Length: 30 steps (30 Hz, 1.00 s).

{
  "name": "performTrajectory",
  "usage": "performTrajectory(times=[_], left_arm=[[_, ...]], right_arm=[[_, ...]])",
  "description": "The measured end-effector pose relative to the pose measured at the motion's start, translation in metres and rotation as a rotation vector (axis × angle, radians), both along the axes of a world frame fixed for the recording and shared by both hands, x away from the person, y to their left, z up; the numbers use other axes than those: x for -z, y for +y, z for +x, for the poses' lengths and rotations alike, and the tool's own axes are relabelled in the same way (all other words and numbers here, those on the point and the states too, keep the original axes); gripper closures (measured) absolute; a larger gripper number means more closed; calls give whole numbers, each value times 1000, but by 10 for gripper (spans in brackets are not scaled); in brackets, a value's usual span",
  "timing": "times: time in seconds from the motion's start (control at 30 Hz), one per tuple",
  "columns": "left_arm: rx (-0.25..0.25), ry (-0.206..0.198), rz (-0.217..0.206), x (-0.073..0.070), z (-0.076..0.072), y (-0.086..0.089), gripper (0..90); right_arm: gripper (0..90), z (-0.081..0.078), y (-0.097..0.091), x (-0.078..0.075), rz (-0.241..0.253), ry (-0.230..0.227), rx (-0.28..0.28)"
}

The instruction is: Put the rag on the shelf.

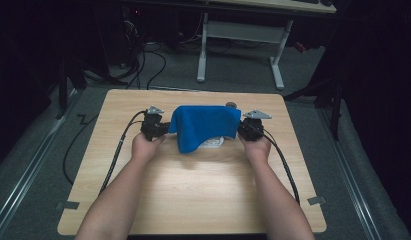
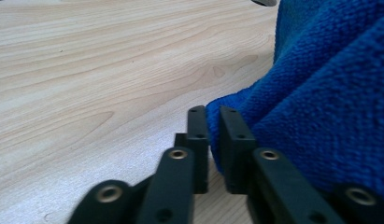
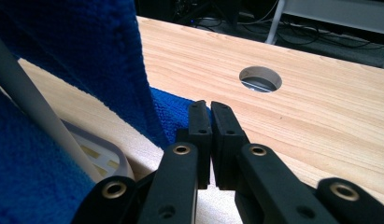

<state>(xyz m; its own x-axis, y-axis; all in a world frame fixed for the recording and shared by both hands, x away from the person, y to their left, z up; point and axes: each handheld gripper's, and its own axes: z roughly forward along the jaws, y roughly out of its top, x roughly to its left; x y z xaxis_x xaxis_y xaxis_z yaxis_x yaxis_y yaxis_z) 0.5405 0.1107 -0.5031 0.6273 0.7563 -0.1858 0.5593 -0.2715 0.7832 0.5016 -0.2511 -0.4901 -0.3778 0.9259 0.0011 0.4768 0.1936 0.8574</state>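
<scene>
A blue towel (image 1: pixel 205 125) hangs spread between my two grippers, a little above the wooden table (image 1: pixel 193 195). Its lower edge droops over a white plastic object (image 1: pixel 214 142). The left gripper (image 1: pixel 164 129) pinches the towel's left edge; in the left gripper view the jaws (image 2: pixel 213 112) are closed with blue cloth (image 2: pixel 330 93) between them. On the other side, my right gripper (image 1: pixel 241 131) holds the right edge. The right gripper view has those jaws (image 3: pixel 209 106) pressed together at a corner of the towel (image 3: pixel 77 56), beside a white rod (image 3: pixel 35 112) and a white slotted base (image 3: pixel 103 158).
A round cable hole (image 3: pixel 260 78) is cut in the table near its far edge, behind the towel. Beyond the table stand the white legs of a desk (image 1: pixel 240 50), with cables on the grey floor (image 1: pixel 153 70). Bare wood lies between my forearms.
</scene>
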Motion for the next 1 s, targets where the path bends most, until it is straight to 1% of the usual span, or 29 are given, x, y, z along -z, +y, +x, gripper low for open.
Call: performTrajectory(times=[0.03,0.1,0.17,0.23,0.33,0.4,0.43,0.5,0.6,0.7,0.77,0.87,1.0], left_arm=[[-7,0,2,-1,0,0,747],[-21,-8,3,-4,0,2,691],[-37,-21,6,-8,-1,5,635],[-40,-34,12,-13,-2,9,608],[-57,-68,27,-21,-5,13,587],[-79,-96,17,-25,-8,18,575],[-91,-102,11,-27,-9,20,572],[-109,-104,5,-29,-10,25,562],[-132,-121,19,-30,-13,32,553],[-152,-128,17,-30,-16,37,537],[-161,-134,29,-30,-19,41,524],[-163,-142,41,-31,-24,46,510],[-180,-156,39,-29,-33,55,501]], right_arm=[[865,0,0,-1,3,-4,-3],[810,-1,-1,-3,2,-17,2],[776,-2,-2,-5,11,-24,9],[746,-3,-5,-6,12,-25,19],[713,-4,-10,-9,7,-35,40],[692,-4,-14,-12,10,-37,58],[680,-5,-16,-13,13,-39,65],[666,-5,-20,-17,13,-45,73],[652,-7,-24,-21,13,-52,87],[637,-9,-28,-24,5,-60,92],[625,-11,-30,-24,7,-61,92],[607,-14,-32,-24,15,-45,82],[598,-21,-33,-26,7,-47,74]])
